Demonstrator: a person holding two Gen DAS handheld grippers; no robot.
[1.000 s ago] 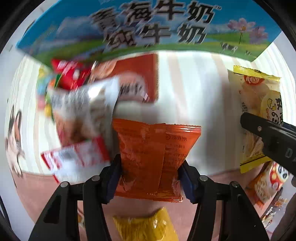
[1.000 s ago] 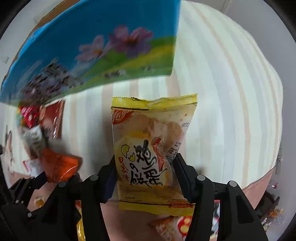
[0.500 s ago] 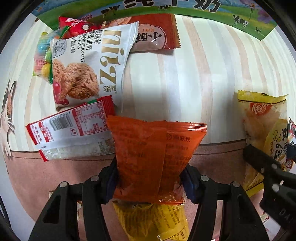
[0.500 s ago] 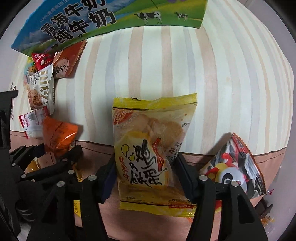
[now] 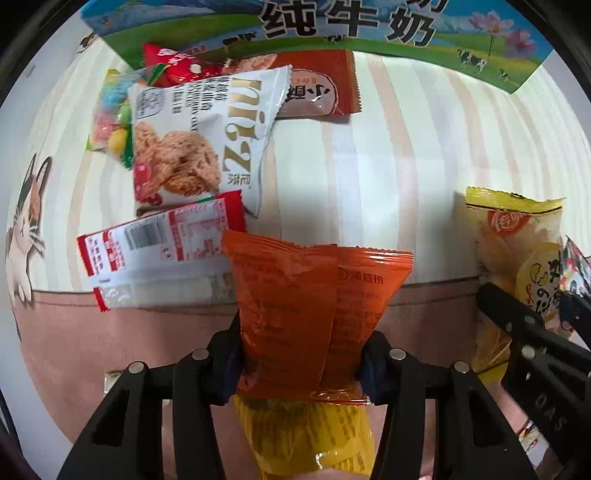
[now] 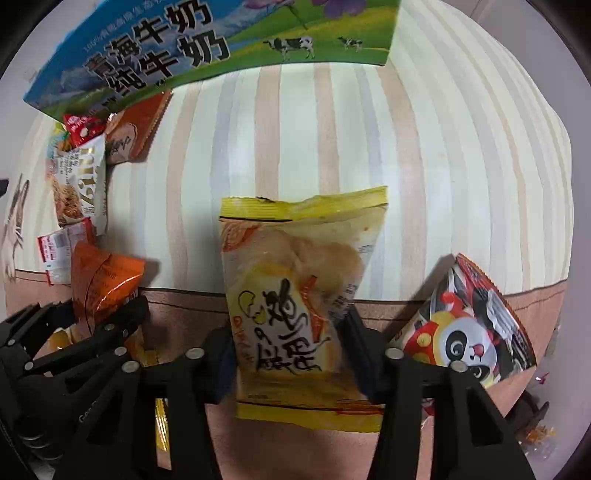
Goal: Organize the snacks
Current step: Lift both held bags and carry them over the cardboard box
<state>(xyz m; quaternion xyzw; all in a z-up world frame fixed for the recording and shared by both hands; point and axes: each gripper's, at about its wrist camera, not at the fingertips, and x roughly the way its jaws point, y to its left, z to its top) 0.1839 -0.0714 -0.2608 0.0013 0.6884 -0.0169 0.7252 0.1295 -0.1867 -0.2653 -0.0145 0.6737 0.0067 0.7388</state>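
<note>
My left gripper (image 5: 301,360) is shut on an orange snack packet (image 5: 310,314) and holds it above the striped cloth (image 5: 388,177). My right gripper (image 6: 291,365) is shut on a yellow egg-biscuit packet (image 6: 299,295). That packet also shows at the right of the left wrist view (image 5: 517,258). The orange packet shows at the left of the right wrist view (image 6: 103,280). A pile of snacks lies at the far left: a white oat-cookie packet (image 5: 199,144), a red-and-white packet (image 5: 159,251), a brown packet (image 5: 317,88) and a candy bag (image 5: 110,122).
A blue-and-green milk carton box (image 5: 369,29) stands at the back edge. A yellow packet (image 5: 306,439) lies under my left gripper. A panda-print packet (image 6: 469,325) lies to the right of my right gripper. The cloth has a pink border (image 5: 110,332) near me.
Both grippers, each still holding its packet, first drew back from the milk box, then the view closed in on it again over the last half second. The snack pile has not moved.
</note>
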